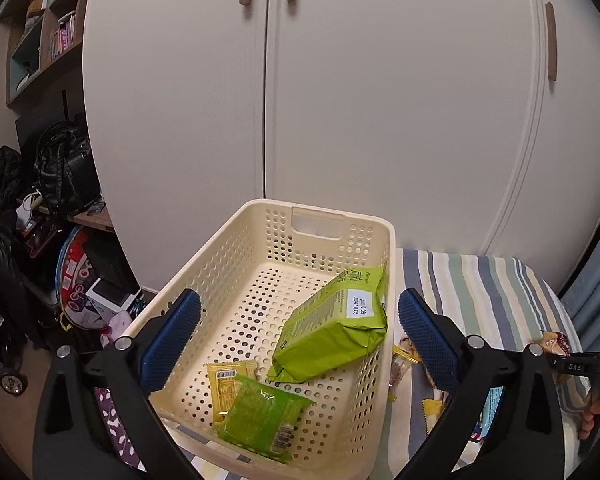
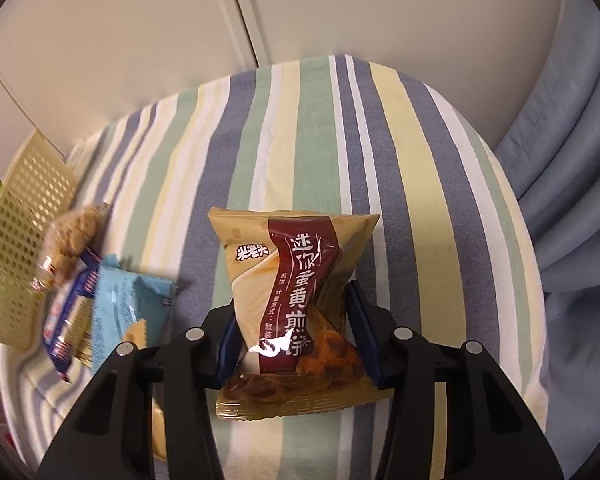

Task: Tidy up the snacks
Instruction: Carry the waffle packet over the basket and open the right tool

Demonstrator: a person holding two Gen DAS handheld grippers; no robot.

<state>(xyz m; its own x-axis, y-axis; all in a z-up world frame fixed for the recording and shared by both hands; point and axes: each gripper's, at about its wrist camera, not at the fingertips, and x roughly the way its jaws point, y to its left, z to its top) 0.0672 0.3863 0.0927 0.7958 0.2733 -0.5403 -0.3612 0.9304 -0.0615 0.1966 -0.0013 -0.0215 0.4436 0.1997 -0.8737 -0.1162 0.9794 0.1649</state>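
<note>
At nine o'clock in the right wrist view, the cream basket (image 2: 24, 216) is cut off by the edge, and the loose snack packets (image 2: 80, 276) beside it are motion-blurred. The brown snack packet (image 2: 284, 280) hides its sides behind gripper fingers (image 2: 362, 320).

Cream basket (image 1: 204, 280), lime-green packet (image 1: 332, 332), striped cloth (image 2: 300, 136).

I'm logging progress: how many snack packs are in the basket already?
3: a large green pack against the right wall, a small green pack at the near end, a yellow packet partly beneath it. More could be hidden underneath.
</note>
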